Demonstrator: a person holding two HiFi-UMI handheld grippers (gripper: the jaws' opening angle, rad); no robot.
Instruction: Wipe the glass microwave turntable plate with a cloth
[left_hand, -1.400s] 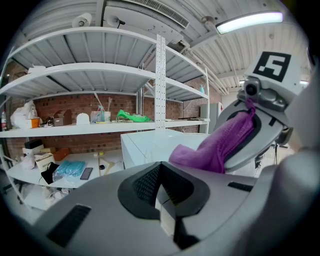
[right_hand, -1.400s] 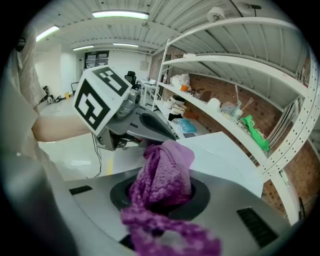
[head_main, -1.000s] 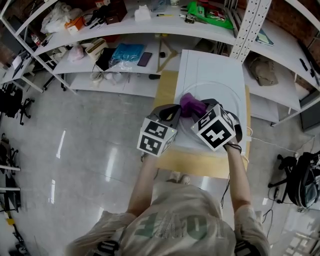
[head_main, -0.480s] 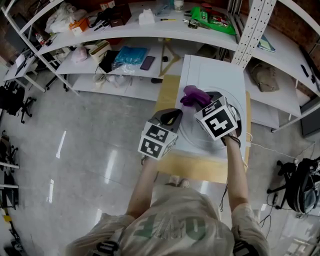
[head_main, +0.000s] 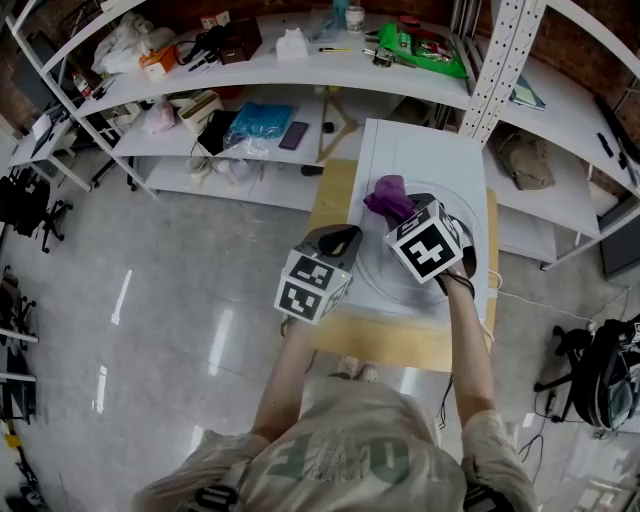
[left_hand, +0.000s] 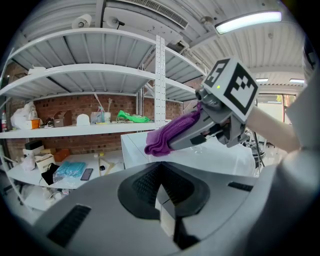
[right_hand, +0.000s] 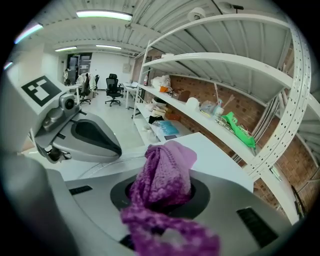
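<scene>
The glass turntable plate (head_main: 385, 285) lies flat on a white tabletop (head_main: 420, 140); its round rim shows faintly. My right gripper (head_main: 402, 212) hangs over the plate's far part, shut on a purple cloth (head_main: 389, 196) that bunches out ahead of the jaws. In the right gripper view the cloth (right_hand: 165, 175) fills the jaw gap and the plate's rim (right_hand: 102, 164) curves below. My left gripper (head_main: 340, 237) sits at the plate's left edge, jaws shut with nothing visible between them. The left gripper view shows the right gripper (left_hand: 186, 134) and the cloth (left_hand: 167, 138) crossing in front.
White shelves (head_main: 300, 60) loaded with several items run behind and left of the table. A perforated upright post (head_main: 500, 60) stands at the far right corner. The white top rests on a wooden desk (head_main: 400, 335). A black bag (head_main: 608, 360) sits on the floor, right.
The right gripper has carried the cloth a little farther over the plate, then slightly back. The left gripper has stayed at the plate's left edge.
</scene>
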